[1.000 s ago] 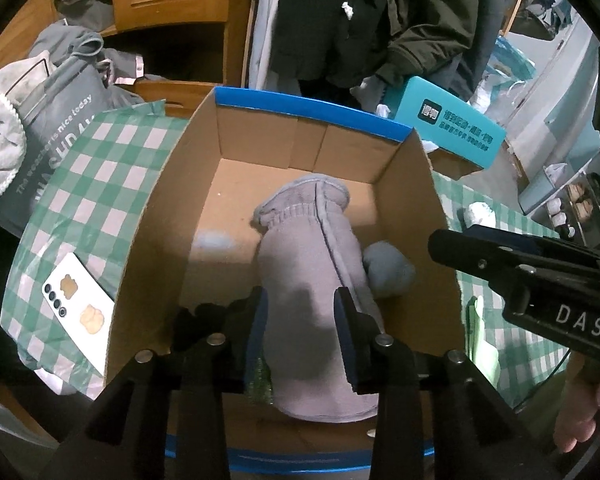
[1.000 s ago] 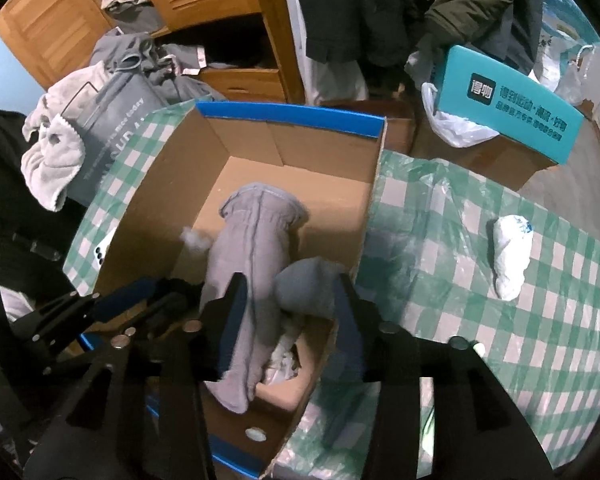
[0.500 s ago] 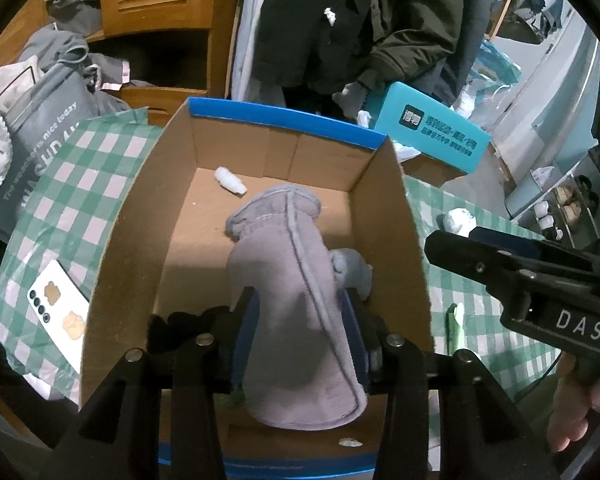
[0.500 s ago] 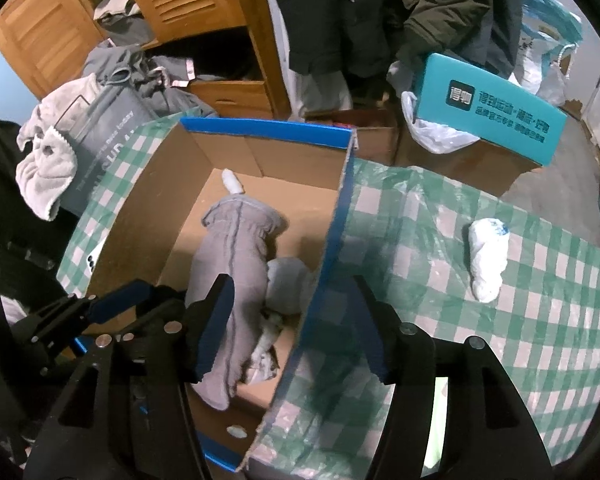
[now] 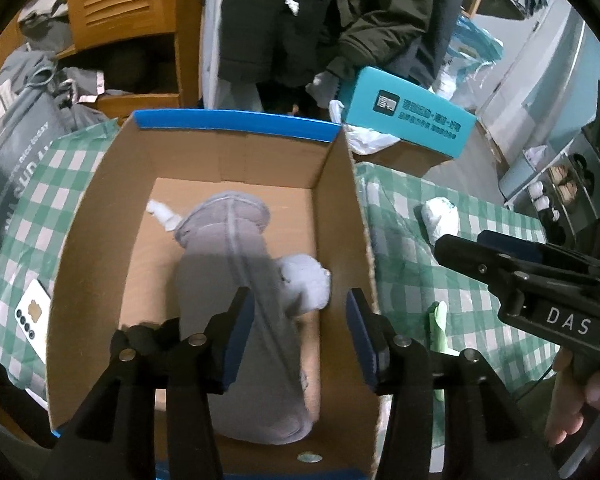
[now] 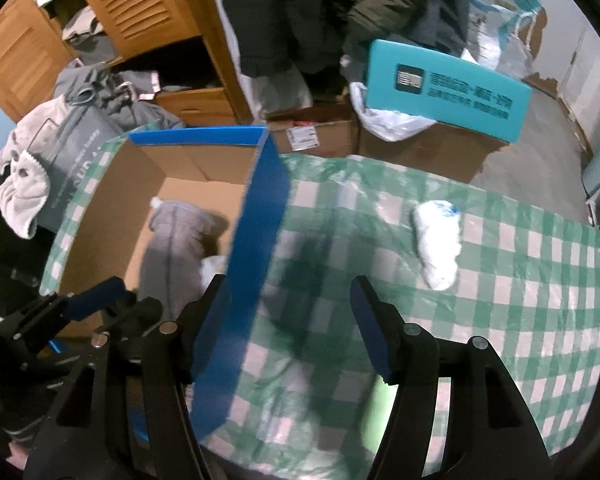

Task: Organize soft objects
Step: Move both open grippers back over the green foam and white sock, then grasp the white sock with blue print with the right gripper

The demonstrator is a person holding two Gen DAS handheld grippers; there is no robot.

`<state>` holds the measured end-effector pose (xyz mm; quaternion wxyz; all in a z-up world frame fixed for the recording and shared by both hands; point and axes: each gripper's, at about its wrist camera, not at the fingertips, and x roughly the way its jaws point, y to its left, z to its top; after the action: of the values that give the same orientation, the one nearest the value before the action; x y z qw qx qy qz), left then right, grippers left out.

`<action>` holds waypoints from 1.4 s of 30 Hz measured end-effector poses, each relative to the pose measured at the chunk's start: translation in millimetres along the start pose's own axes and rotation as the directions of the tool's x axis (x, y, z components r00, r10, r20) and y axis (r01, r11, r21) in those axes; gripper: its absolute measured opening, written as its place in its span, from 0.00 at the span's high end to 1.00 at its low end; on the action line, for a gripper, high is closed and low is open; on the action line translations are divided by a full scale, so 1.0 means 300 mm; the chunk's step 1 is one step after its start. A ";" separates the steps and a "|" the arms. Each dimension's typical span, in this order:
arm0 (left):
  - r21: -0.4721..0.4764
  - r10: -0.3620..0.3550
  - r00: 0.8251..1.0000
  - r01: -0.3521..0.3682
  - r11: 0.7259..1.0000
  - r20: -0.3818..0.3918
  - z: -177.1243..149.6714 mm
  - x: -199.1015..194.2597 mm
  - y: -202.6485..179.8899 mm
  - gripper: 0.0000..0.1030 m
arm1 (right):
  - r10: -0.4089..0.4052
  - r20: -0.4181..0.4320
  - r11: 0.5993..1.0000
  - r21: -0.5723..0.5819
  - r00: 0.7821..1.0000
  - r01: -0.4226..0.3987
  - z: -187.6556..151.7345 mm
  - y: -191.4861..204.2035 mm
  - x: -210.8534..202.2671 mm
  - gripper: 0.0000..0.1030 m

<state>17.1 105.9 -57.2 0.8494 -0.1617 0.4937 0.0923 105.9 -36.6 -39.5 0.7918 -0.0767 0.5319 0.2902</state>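
A grey mitten (image 5: pixel 236 272) lies flat in the cardboard box (image 5: pixel 100 208) with the blue rim, thumb toward the right wall. My left gripper (image 5: pixel 300 328) hovers over the mitten's lower half. Its jaws are opening, the pads stand off the cloth and the thumb shows between them. My right gripper (image 6: pixel 292 316) is open and holds nothing; it hangs over the box's blue right wall (image 6: pixel 260 240) and the checked tablecloth. A white rolled bundle (image 6: pixel 438 240) lies on the cloth to the right of the box.
A small white scrap (image 5: pixel 162 212) lies in the box by the mitten's cuff, and something dark (image 5: pixel 148 332) sits behind my left finger. On the green checked cloth (image 6: pixel 520 300) are a green strip (image 5: pixel 438 328) and a phone (image 5: pixel 32 316). Behind are a teal box (image 6: pixel 448 88), clothes and a wooden cupboard.
Both grippers' jaws have widened off the mitten. The right gripper has let go of the thumb and moved right, out of the box and over the tablecloth. The mitten lies still.
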 end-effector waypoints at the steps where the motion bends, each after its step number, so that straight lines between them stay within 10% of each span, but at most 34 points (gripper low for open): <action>1: 0.006 0.001 1.000 -0.001 1.000 -0.003 0.004 0.004 -0.012 0.53 | -0.007 -0.001 1.000 0.004 1.000 0.007 -0.002 -0.015 0.001 0.39; 39: 0.188 0.073 0.987 -0.045 0.981 -0.142 0.168 0.388 -0.436 0.50 | -0.097 -0.144 0.976 0.179 0.985 0.123 0.054 -0.510 0.344 0.38; 42: 0.182 0.077 0.984 -0.047 0.982 -0.162 0.161 0.416 -0.436 0.50 | -0.097 -0.155 0.977 0.173 0.983 0.123 0.042 -0.521 0.353 0.50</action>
<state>159.5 1.4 -119.4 0.8126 -0.0772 0.5746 0.0604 228.7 -119.3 -157.5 0.7693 -0.0545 0.6076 0.1897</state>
